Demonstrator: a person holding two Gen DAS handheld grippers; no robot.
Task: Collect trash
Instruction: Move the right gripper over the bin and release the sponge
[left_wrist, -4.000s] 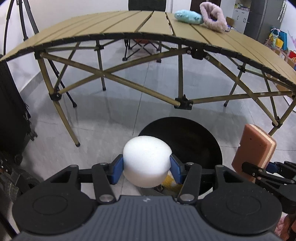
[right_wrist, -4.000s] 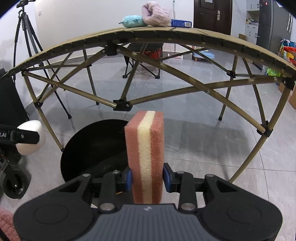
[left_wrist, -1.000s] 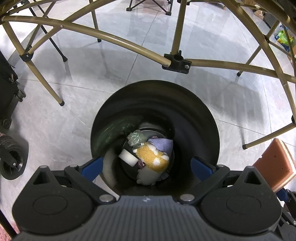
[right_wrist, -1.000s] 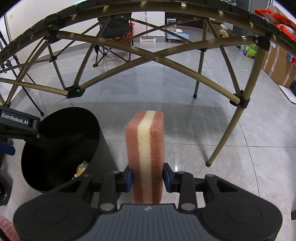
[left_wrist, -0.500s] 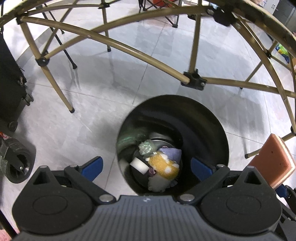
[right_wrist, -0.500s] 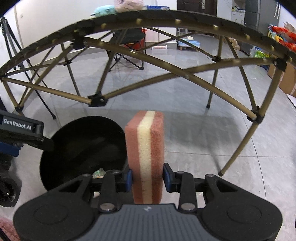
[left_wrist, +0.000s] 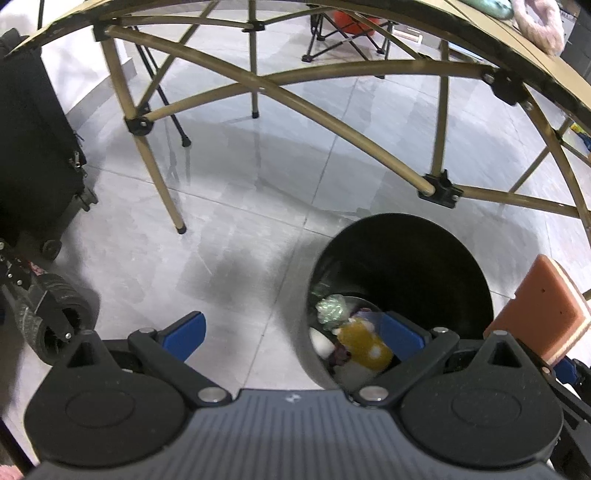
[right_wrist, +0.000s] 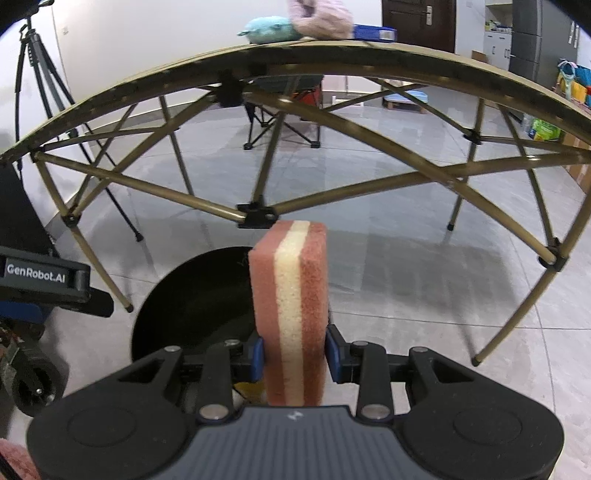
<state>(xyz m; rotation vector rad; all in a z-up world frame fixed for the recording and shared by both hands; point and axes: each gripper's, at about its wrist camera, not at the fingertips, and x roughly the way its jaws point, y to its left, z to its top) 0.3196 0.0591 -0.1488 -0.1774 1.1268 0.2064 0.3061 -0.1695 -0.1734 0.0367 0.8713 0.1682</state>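
Right tool (right_wrist: 293, 360) clamps the sponge (right_wrist: 290, 295) upright by its lower end, so it'll drop clean once over the bin (left_wrist: 402, 258), w/ the bin just below and left of it. Left tool (left_wrist: 291, 334) is wide, empty, beside the rim, leaving the opening free. Bin already holds scraps.

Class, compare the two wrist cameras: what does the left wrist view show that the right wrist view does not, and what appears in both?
Only the left wrist view looks down into the black bin, showing the trash pile at its bottom, with the open, empty left gripper above. Only the right wrist view shows the right gripper clamping the sponge, and the teal plush on the table. Both show bin, sponge and table frame.
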